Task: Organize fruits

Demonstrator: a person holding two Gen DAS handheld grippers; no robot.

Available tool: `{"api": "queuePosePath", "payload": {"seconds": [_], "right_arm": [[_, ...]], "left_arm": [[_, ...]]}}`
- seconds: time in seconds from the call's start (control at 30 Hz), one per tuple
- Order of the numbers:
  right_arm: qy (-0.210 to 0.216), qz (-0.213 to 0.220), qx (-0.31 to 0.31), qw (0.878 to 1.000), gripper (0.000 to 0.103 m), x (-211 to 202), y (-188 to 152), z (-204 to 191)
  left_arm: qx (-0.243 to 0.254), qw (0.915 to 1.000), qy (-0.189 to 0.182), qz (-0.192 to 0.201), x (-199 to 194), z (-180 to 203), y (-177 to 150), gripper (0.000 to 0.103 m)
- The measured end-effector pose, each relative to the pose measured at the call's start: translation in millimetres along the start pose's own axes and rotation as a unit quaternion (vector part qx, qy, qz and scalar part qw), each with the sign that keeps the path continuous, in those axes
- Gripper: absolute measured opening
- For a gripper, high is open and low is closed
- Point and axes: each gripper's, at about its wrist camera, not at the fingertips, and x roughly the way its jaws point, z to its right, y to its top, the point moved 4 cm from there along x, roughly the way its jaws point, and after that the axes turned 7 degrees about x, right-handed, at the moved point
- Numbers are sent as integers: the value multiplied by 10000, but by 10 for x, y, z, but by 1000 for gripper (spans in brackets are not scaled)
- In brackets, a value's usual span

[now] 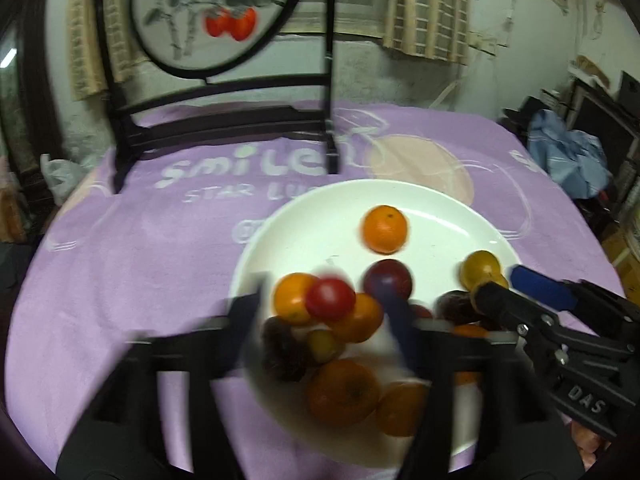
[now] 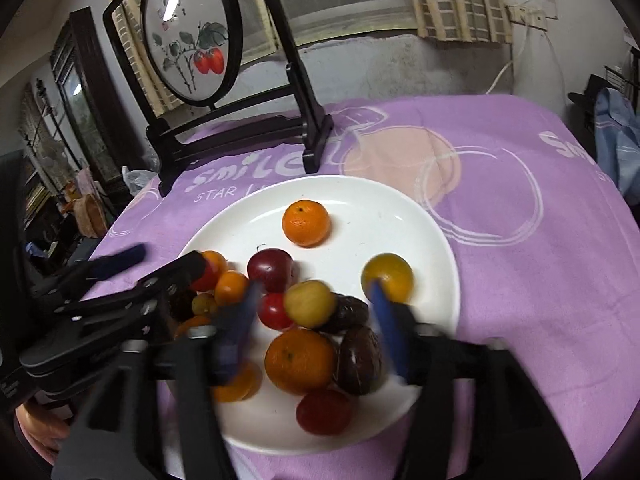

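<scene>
A white plate (image 1: 304, 216) (image 2: 360, 196) on the purple cloth holds several fruits. One orange (image 1: 385, 229) (image 2: 306, 223) lies apart at the far side. A dark plum (image 1: 387, 279) (image 2: 269, 269) and a yellow-green fruit (image 1: 480, 269) (image 2: 387, 277) lie mid-plate. My left gripper (image 1: 324, 304) is open, its blurred jaws either side of a red fruit (image 1: 330, 299) in the near pile, not touching it. My right gripper (image 2: 314, 304) is open around a yellow fruit (image 2: 309, 303). It shows in the left wrist view (image 1: 508, 284); the left shows in the right wrist view (image 2: 168, 260).
A black-framed round painted screen (image 1: 208, 12) (image 2: 192, 40) stands on the cloth behind the plate. The round table drops off at left and right edges. Clutter and a blue cloth (image 1: 568, 156) lie off the table to the right.
</scene>
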Motion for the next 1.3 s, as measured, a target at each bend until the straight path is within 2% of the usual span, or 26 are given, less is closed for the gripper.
{"api": "queuePosePath", "payload": {"seconds": [0.03, 0.1, 0.17, 0.2, 0.23, 0.37, 0.47, 0.5, 0.67, 0.8, 0.93, 1.3], "right_arm": [[-10, 9, -30, 10000, 68, -63, -21, -15], [-34, -40, -139, 9999, 73, -157, -77, -49], [-142, -38, -309, 9994, 86, -302, -189, -101], [-208, -2, -425, 9989, 99, -403, -271, -141], [-234, 46, -506, 9984, 100, -479, -336, -167], [-99, 248, -748, 9968, 100, -824, -717, -273], [-439, 401, -721, 9956, 102, -970, -1033, -237], [-527, 311, -715, 9956, 102, -991, -1141, -227], [-229, -50, -774, 9967, 102, -1062, -1518, -227], [-347, -102, -880, 9955, 102, -1069, -1644, -208], [-297, -44, -890, 9956, 102, -1102, -1643, -230], [-208, 58, -891, 9958, 102, -1152, -1605, -244]], "left_arm": [[7, 9999, 116, 98, -73, -22, -6, 89], [100, 9996, 196, 174, -228, -60, -53, 90], [82, 9996, 184, 193, -359, -114, -124, 94], [48, 9996, 184, 214, -433, -143, -178, 95], [-10, 9996, 174, 229, -532, -179, -268, 96], [-91, 9999, -98, 77, -775, -237, -645, 97], [-95, 9999, -113, -29, -939, -246, -972, 97], [-43, 9998, -157, -61, -984, -229, -1048, 97], [191, 9997, -121, 123, -1230, -171, -1289, 97], [223, 9996, -104, 118, -1263, -203, -1404, 97], [146, 9996, -193, 174, -1305, -216, -1403, 97], [338, 9992, -136, 151, -1284, -160, -1412, 97]]}}
